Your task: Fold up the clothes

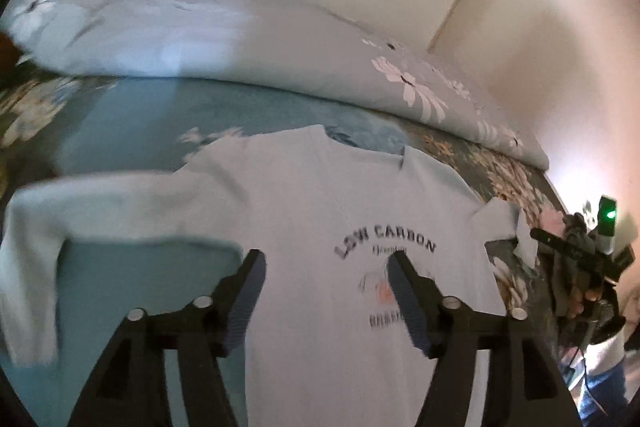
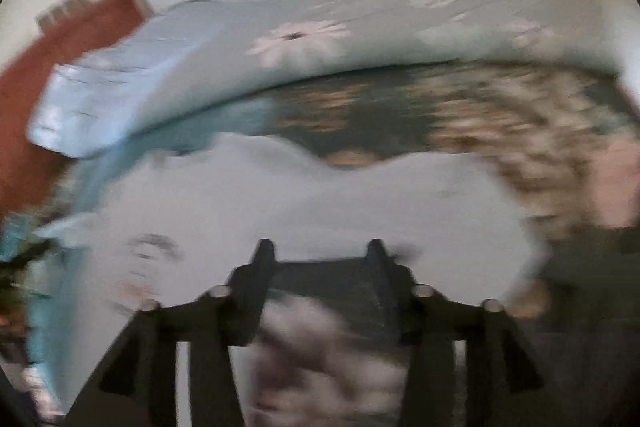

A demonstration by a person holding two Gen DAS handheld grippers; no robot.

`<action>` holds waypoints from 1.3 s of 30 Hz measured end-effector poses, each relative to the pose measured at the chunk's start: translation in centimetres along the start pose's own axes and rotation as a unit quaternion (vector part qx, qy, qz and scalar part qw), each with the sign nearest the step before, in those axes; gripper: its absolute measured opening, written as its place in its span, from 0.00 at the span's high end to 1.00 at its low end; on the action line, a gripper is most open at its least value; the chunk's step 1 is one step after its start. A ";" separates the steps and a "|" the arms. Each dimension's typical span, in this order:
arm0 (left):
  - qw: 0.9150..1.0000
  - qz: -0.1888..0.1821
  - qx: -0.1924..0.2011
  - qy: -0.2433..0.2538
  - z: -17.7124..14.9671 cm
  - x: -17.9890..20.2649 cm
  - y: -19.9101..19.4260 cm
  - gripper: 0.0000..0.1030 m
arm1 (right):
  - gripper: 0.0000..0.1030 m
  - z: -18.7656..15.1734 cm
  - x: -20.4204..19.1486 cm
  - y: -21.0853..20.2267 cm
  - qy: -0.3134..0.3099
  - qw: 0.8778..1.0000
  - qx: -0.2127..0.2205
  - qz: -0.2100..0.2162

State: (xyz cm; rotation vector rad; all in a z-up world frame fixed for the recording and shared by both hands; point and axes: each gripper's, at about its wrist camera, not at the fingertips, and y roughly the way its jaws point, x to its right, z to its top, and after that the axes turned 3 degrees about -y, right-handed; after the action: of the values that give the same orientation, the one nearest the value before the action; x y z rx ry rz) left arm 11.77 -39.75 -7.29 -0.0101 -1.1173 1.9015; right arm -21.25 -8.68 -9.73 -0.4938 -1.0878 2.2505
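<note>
On the floral bedsheet (image 1: 516,183) a pale T-shirt (image 1: 320,203) lies flat, print upward, beside a folded quilt (image 1: 248,39). Left gripper (image 1: 325,259) hovers above it, fingers apart, empty. Right gripper (image 2: 318,247), blurred, appears spread over the shirt's edge.

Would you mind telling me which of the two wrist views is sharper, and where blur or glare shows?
Left wrist view: sharper; the print on the T-shirt reads clearly, only the far-left sleeve smears, and the wall at upper right is washed out. Right wrist view: motion-blurred throughout; the T-shirt print and the floral bedspread are smeared.
</note>
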 end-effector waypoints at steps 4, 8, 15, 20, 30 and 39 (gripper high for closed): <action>1.000 0.000 0.006 -0.023 -3.1 -0.4 -2.4 0.33 | 0.47 -1.5 0.6 1.5 -0.046 0.998 -0.038 -0.019; 0.999 0.003 0.012 -0.036 -4.7 -0.3 -3.7 0.33 | 0.47 -1.6 0.4 3.8 -0.077 0.995 -0.051 -0.042; 0.997 0.006 0.023 -0.070 -6.5 -1.1 -5.5 0.33 | 0.50 -2.1 1.5 5.1 -0.045 0.996 -0.068 -0.045; 0.997 0.004 0.027 -0.074 -7.3 -1.2 -6.5 0.33 | 0.95 -1.4 3.3 3.9 0.010 0.997 -0.073 -0.039; 0.996 -0.003 0.028 -0.081 -7.8 -1.4 -7.4 0.33 | 0.95 4.9 9.0 -10.2 0.136 0.987 0.073 0.052; 0.995 -0.009 0.020 -0.097 -8.2 -1.9 -7.3 0.33 | 0.95 9.3 11.1 -16.3 0.171 0.978 0.112 0.044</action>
State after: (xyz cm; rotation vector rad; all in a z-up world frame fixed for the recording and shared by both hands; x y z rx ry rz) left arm 21.30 -34.04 -7.81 0.2111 -1.2028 1.9391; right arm -29.25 1.14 8.06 -0.8090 -0.6428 2.2204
